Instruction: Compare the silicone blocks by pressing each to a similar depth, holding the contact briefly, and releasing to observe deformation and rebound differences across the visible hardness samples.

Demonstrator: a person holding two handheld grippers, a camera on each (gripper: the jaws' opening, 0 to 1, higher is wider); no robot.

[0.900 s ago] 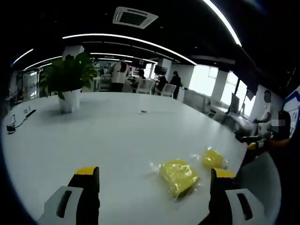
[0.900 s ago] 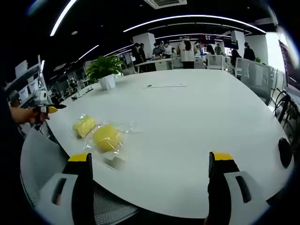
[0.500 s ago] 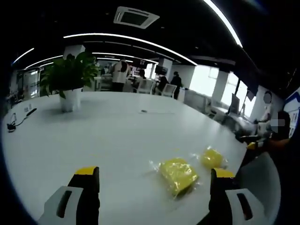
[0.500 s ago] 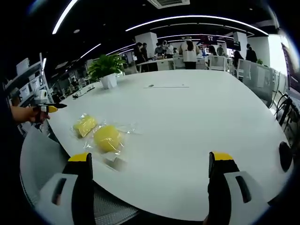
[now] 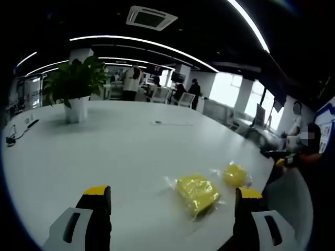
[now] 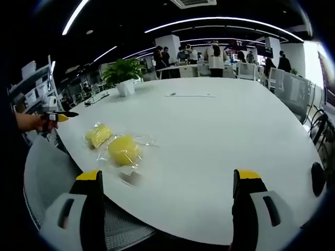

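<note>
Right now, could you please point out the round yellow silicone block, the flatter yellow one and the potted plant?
Round yellow silicone block (image 6: 124,150), right gripper view, its top.
Flatter yellow silicone block (image 6: 98,135), right gripper view, its middle.
Potted plant (image 6: 125,87), right gripper view, its white pot.

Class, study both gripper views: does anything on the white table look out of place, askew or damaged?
Nothing looks damaged or spilled. One oddity: the two yellow silicone blocks lie in clear plastic bags near the table edge, so a press would go through the wrapping.

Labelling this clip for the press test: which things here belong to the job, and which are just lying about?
Job:
- squarish yellow block in a clear bag
- rounder yellow block in a clear bag
- left tool, open
- right tool, open

Lying about:
- potted plant
- cable
- white table
</note>
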